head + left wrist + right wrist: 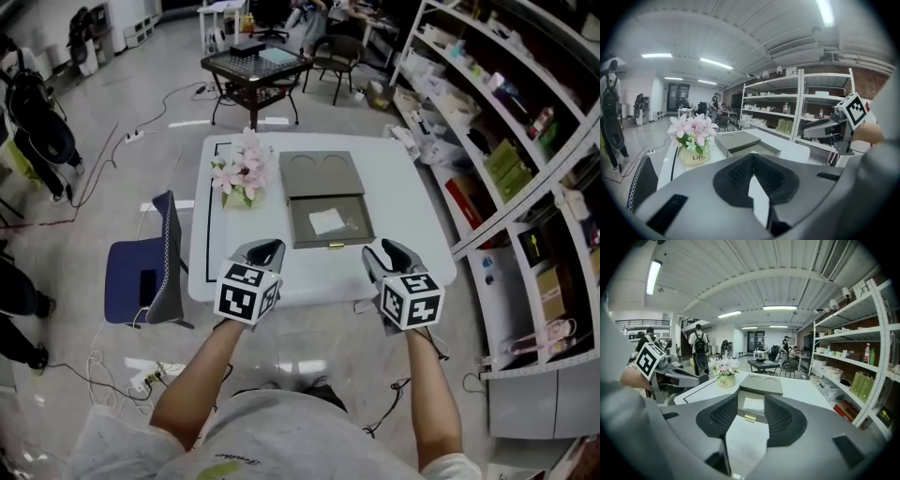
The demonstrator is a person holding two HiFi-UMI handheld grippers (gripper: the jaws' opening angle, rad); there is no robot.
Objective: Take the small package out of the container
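Observation:
A grey box (330, 242) stands open on the white table (394, 169), its lid (319, 173) folded back flat behind it. The small white package (326, 221) lies inside the tray; the right gripper view shows that package (753, 404) straight ahead, above the gold clasp. My right gripper (392, 253) hovers at the table's near edge, just right of the box, with its jaws open (751, 397) and nothing between them. My left gripper (265, 251) hangs at the near edge left of the box, its jaws shut (752, 157) and empty.
A pot of pink flowers (242, 176) stands on the table left of the lid. A blue chair (150, 272) is at the table's left side. Storage shelves (506, 141) run along the right. A dark table (255, 66) and chairs stand beyond.

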